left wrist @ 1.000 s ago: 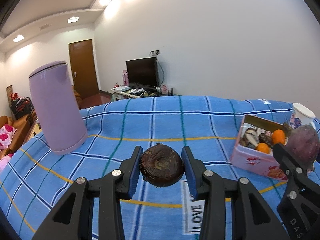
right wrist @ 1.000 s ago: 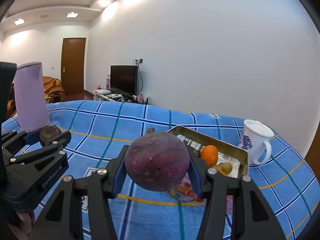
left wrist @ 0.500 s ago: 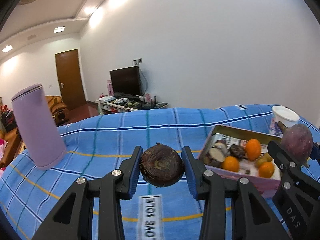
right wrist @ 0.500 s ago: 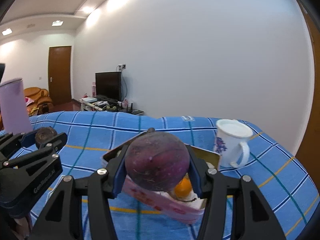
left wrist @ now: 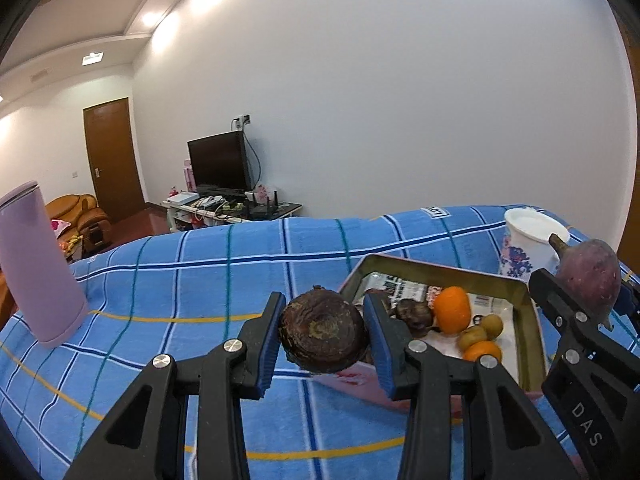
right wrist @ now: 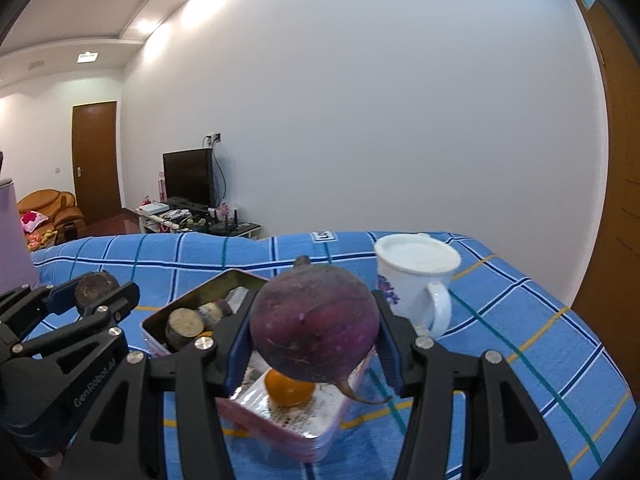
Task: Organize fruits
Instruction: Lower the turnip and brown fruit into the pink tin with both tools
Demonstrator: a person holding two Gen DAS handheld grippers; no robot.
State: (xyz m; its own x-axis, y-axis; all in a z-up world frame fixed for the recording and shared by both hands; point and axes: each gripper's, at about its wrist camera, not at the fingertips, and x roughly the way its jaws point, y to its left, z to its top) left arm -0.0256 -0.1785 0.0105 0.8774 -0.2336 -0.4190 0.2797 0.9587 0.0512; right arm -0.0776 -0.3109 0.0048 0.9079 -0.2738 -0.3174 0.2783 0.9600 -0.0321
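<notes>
Fruits: we are carrying a brown fruit clamped in the left tool and a purple fruit in the right tool; the tin, previously distant, is now directly ahead, ready for loading.

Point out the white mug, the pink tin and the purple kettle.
white mug (right wrist: 416,280), right wrist view, its side wall.
pink tin (left wrist: 534,344), left wrist view, its right wall.
purple kettle (left wrist: 34,268), left wrist view, its body.

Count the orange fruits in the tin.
2 visible: one orange near the middle of the tin, another orange at its near right, beside two small brownish fruits. Others may be hidden behind the tongs.
</notes>
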